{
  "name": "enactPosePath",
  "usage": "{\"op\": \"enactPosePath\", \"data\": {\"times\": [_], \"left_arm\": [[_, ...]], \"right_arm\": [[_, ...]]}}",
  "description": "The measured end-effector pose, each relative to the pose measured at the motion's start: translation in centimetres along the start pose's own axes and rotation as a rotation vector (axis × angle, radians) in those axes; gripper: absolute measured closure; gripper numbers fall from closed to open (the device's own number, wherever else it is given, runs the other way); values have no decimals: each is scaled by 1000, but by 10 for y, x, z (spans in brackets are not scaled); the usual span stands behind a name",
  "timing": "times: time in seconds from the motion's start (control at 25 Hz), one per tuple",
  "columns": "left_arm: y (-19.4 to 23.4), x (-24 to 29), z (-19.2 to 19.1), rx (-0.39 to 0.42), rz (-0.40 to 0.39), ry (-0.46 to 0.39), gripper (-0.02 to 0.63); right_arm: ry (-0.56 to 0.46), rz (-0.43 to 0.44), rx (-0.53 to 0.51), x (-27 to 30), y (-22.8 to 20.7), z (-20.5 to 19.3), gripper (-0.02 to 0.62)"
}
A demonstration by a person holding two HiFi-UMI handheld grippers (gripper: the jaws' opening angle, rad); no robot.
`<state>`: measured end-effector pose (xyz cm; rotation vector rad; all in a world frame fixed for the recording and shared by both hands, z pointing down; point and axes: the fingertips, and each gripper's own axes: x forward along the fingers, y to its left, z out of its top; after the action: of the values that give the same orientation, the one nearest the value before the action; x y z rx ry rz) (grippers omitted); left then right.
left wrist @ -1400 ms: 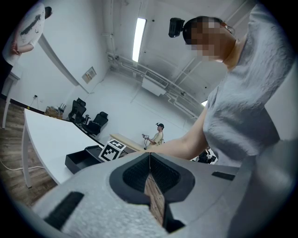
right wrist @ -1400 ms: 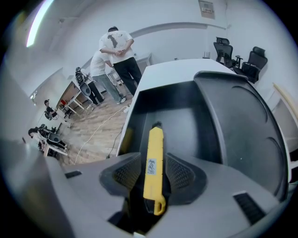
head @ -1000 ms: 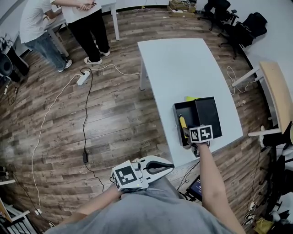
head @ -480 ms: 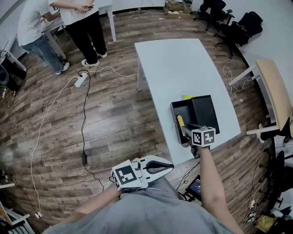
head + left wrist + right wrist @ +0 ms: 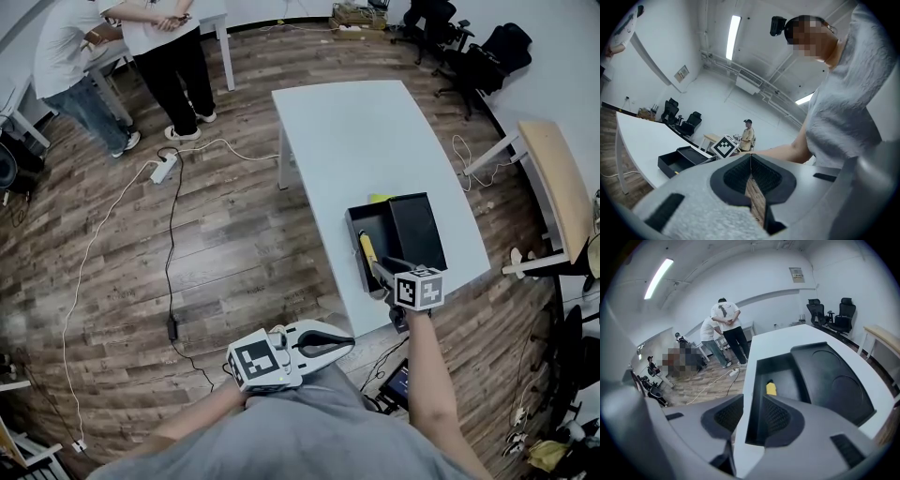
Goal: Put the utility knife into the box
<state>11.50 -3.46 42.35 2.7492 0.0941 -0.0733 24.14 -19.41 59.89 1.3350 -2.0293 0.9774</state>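
A black box [image 5: 375,223] stands open near the front edge of the white table [image 5: 356,131], its lid [image 5: 417,230] lying on the right side. The yellow utility knife [image 5: 364,249] lies inside the box along its left wall; in the right gripper view the utility knife [image 5: 771,388] shows in the box [image 5: 787,376]. My right gripper [image 5: 382,272] hovers at the box's near edge, open and empty, the right gripper [image 5: 749,411] aimed at the box. My left gripper [image 5: 349,339] stays by my body, off the table, shut on nothing; the left gripper [image 5: 751,159] pads meet.
Two people [image 5: 159,47] stand at the far left by another table. A power strip [image 5: 165,167] and cables lie on the wooden floor. Office chairs [image 5: 469,47] stand at the back right. A wooden bench [image 5: 553,178] is on the right.
My right gripper has drawn back a little from the box toward me. The knife stays in the box. The left gripper has not moved.
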Motion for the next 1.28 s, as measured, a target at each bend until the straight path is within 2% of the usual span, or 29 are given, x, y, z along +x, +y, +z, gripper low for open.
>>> {"op": "enactPosePath", "data": {"times": [0.24, 0.6, 1.28], "left_arm": [[-4, 0, 0, 4, -10, 3, 589], [-11, 3, 1, -2, -15, 5, 588], [-12, 8, -2, 16, -36, 17, 588]], "right_arm": [[-21, 1, -7, -10, 6, 2, 468], [-59, 29, 0, -25, 16, 1, 552], [-145, 60, 23, -52, 34, -3, 562]]}}
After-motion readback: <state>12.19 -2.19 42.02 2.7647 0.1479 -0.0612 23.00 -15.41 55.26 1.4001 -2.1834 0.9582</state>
